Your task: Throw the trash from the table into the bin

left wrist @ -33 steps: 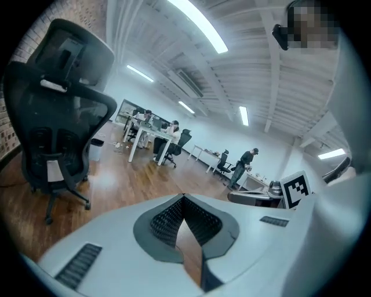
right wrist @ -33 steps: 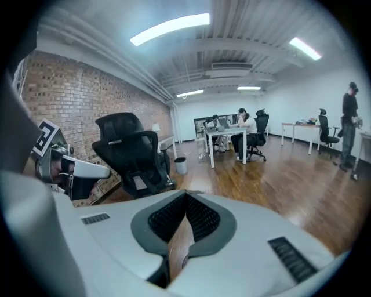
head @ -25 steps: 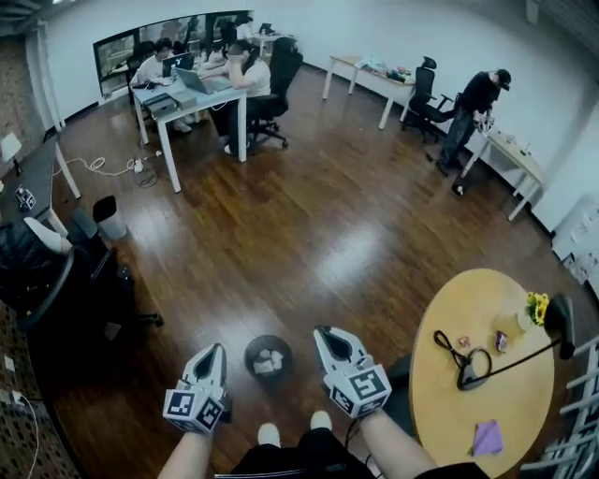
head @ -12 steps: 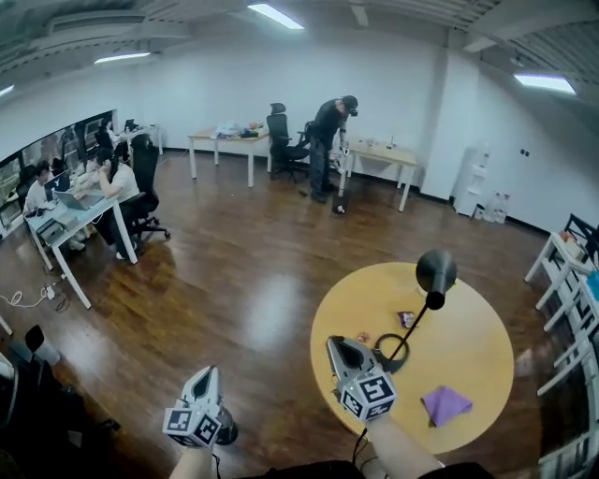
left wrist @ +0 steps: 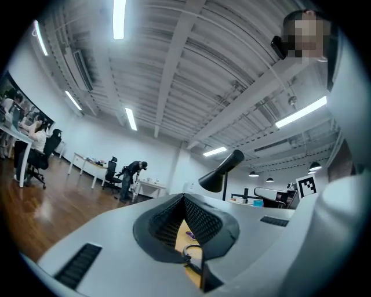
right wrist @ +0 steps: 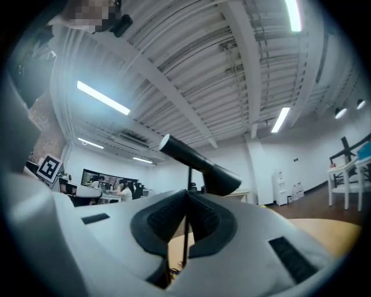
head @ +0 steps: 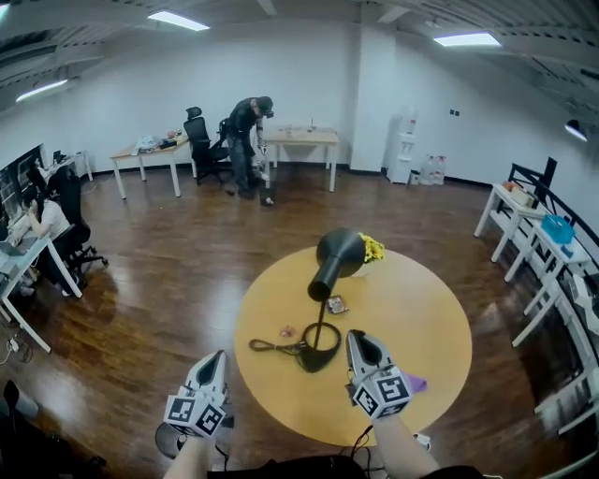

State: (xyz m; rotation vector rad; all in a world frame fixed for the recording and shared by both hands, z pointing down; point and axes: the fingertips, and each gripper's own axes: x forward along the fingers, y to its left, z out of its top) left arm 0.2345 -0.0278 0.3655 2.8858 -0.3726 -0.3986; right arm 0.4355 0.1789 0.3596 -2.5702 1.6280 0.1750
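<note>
The left tongs are closed tight with nothing between them. They are held just off the near-left edge of the table, over the floor. The right tongs are also shut and empty. They sit over the near part of the round wooden tabletop, just beside the ring base of a black desk lamp.

A dark cable loops from that base toward the left. Near it lies a small pink scrap, and a small wrapper lies behind the lamp stem. A purple sheet peeks out beside the right tongs' marker cube. Yellow flowers stand at the far side, behind the lamp head.

Low on the left, a dark round shape on the floor is probably the bin. The left tongs partly cover it.

The floor is dark glossy wood under white walls and ceiling strip lights. At the back a person bends over a white far table, with an office chair beside them. A water dispenser stands by the column. Another person sits at the left edge.
</note>
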